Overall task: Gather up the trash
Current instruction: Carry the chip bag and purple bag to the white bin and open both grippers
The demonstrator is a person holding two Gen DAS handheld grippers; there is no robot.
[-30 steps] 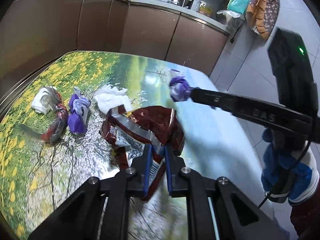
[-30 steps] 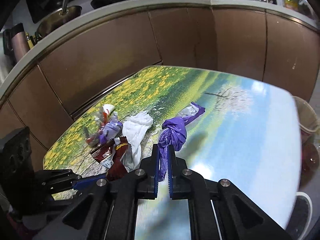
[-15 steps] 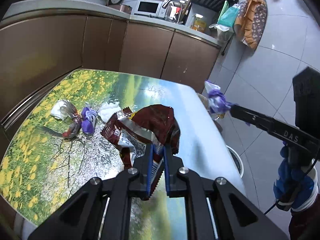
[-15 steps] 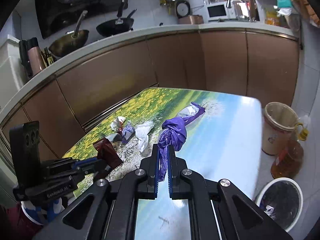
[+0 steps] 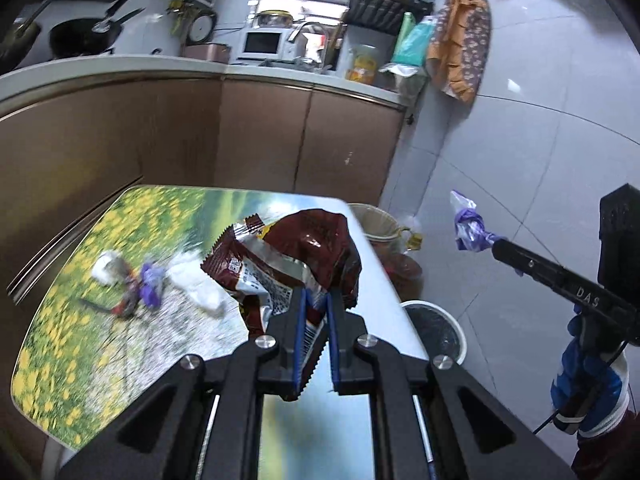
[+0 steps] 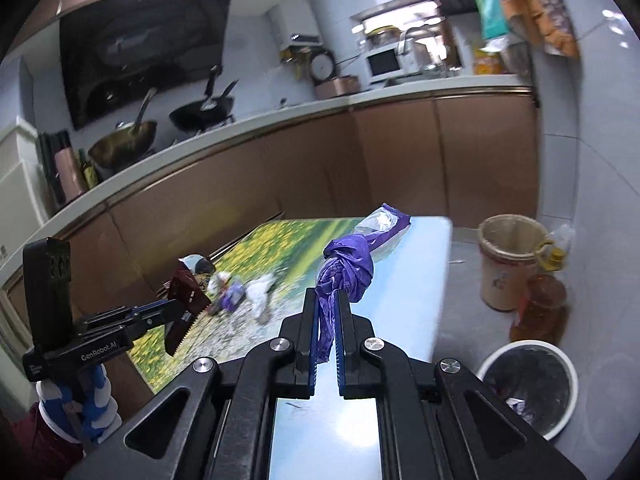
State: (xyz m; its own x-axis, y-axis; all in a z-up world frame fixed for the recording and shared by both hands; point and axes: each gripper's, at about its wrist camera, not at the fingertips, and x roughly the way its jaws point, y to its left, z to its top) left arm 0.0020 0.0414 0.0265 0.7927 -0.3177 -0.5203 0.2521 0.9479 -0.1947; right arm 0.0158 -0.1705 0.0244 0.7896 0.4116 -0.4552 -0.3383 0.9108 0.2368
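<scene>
My left gripper is shut on a crumpled dark-red snack bag, lifted above the table's right side; it also shows in the right wrist view as the left gripper with the red bag. My right gripper is shut on a twisted purple wrapper, which hangs out past the table edge over the floor, seen from the left as the purple wrapper. A white-rimmed trash bin with a black liner stands on the floor below right, the same bin beside the table.
On the flower-print table lie a white tissue, a small purple wrapper and other scraps. A beige bucket and an oil bottle stand on the tiled floor. Brown cabinets line the back.
Both grippers have risen and swung right with their wrappers, away from the scraps on the table. The purple wrapper has passed beyond the table edge, and the floor bin has come into view.
</scene>
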